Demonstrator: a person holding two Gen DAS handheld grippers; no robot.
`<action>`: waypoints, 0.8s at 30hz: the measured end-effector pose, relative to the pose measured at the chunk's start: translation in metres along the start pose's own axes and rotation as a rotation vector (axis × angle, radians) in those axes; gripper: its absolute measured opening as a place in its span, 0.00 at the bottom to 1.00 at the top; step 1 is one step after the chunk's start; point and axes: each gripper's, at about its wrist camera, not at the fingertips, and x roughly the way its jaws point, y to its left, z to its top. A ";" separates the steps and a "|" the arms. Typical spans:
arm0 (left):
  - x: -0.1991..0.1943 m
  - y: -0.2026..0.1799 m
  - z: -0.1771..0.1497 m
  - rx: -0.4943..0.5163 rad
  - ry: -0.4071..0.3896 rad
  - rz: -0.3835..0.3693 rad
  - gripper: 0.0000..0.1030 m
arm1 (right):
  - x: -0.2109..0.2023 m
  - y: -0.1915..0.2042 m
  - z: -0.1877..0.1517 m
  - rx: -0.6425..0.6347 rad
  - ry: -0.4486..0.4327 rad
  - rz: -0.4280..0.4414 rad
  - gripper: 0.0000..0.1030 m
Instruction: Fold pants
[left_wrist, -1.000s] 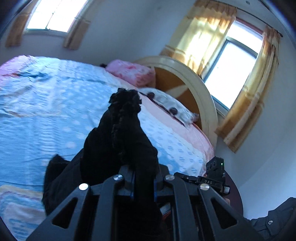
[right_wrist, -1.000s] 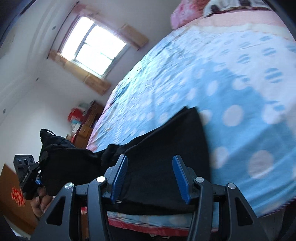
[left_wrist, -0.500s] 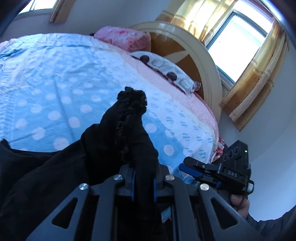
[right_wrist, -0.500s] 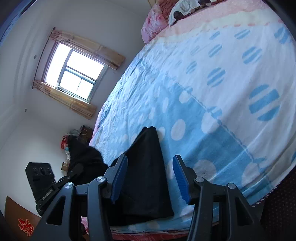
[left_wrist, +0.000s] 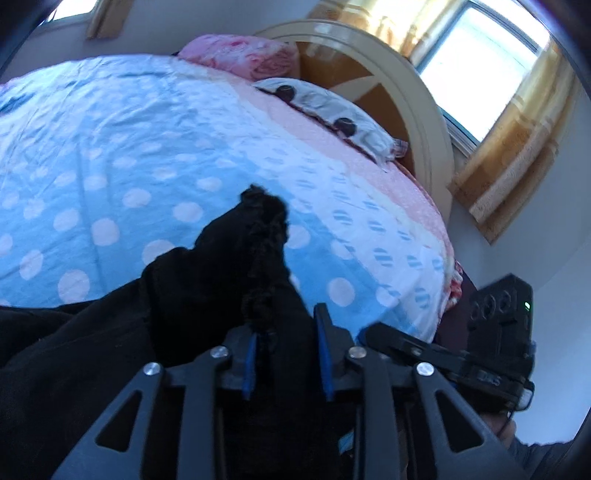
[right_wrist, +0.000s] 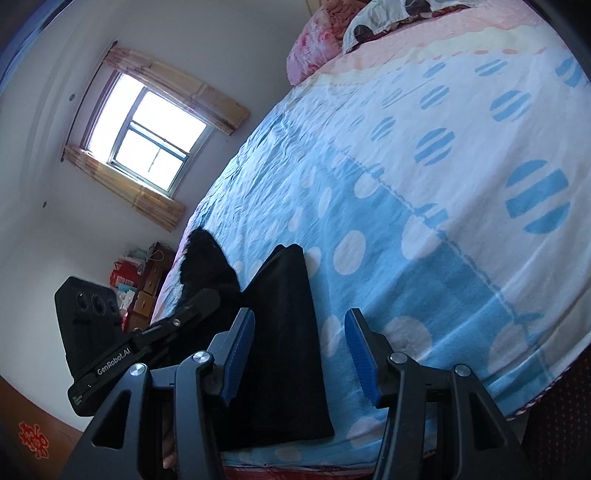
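Both grippers worked the black pants (right_wrist: 284, 332): our left gripper (left_wrist: 284, 354), jaws parted, cradled bunched fabric to lay it down; our right gripper (right_wrist: 299, 354) hung spread, empty.

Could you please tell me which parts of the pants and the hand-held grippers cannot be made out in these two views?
- Left wrist view: the black pants run off the left and bottom edges, and the left hand-held gripper covers the cloth between its fingers; whether it pinches is unclear.
- Right wrist view: the folded pants' near edge is hidden behind the open right hand-held gripper.
- Both views: the cloth's seams are too dark to read.
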 end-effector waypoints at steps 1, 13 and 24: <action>-0.008 -0.003 0.000 0.015 -0.020 -0.016 0.30 | 0.000 0.002 0.000 -0.014 -0.007 -0.010 0.51; -0.123 0.058 -0.062 0.081 -0.211 0.258 0.79 | -0.008 0.095 -0.021 -0.426 -0.050 0.050 0.69; -0.106 0.083 -0.097 0.004 -0.191 0.233 0.79 | 0.018 0.092 -0.033 -0.496 0.146 -0.140 0.43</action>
